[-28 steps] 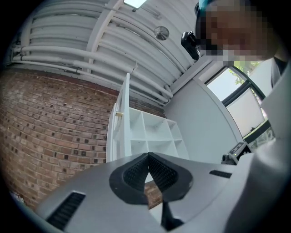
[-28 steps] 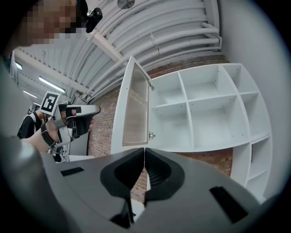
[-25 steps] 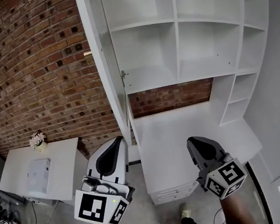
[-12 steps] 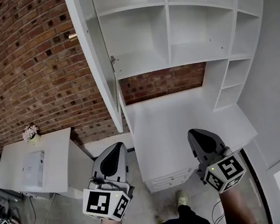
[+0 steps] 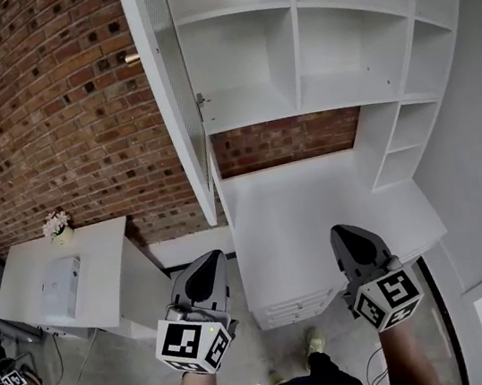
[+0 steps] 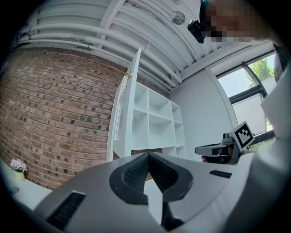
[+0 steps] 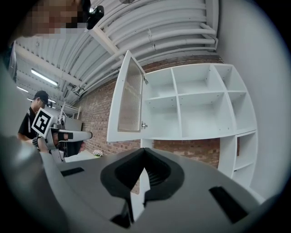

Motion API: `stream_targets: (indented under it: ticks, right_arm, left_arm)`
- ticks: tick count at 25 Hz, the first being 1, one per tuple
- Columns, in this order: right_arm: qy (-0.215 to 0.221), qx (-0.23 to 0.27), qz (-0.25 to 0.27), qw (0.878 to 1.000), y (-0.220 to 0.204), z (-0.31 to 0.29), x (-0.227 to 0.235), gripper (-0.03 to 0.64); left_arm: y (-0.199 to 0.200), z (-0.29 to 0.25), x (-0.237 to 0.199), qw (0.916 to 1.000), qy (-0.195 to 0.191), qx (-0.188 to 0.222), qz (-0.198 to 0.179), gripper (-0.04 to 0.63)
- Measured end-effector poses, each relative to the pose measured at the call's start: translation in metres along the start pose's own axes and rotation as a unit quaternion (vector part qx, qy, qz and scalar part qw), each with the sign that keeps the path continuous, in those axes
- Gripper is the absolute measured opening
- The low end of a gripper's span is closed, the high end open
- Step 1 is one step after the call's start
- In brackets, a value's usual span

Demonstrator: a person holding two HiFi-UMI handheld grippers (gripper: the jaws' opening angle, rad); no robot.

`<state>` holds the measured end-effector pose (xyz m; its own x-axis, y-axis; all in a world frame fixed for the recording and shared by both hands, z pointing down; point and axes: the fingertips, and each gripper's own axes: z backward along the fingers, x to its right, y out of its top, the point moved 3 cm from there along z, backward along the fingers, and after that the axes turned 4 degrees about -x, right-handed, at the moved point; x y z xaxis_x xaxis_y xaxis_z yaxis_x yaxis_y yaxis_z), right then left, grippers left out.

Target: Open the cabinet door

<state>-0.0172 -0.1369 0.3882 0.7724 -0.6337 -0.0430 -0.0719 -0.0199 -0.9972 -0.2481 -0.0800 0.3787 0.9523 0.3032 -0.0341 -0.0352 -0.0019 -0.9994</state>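
The white cabinet door (image 5: 166,90) stands swung open to the left of the white shelf unit (image 5: 306,32), with its small knob (image 5: 201,101) near the inner edge. My left gripper (image 5: 208,260) is shut and holds nothing, well below the door and apart from it. My right gripper (image 5: 343,232) is also shut and empty, over the desk top (image 5: 315,202). In the left gripper view the door (image 6: 132,104) shows edge-on beyond the closed jaws. In the right gripper view the door's ribbed panel (image 7: 129,98) hangs open beside the bare shelves (image 7: 195,109).
A brick wall (image 5: 57,116) runs behind and left of the cabinet. A low white table (image 5: 97,255) at the left carries a small flower pot (image 5: 58,227) and a white device (image 5: 62,292). Drawers (image 5: 300,309) sit under the desk. A person (image 7: 34,113) stands at the far left.
Both grippers have sunk lower, away from the open door, the left one more than the right. The door stays open in the same place.
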Motion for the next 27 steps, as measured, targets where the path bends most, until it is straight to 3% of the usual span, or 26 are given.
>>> stream_targets:
  ticks: [27]
  right_arm:
    - [-0.001, -0.004, 0.003, 1.0, -0.013, -0.001, 0.002, 0.003]
  left_arm:
    - [-0.013, -0.001, 0.003, 1.0, 0.007, -0.005, -0.002, 0.006]
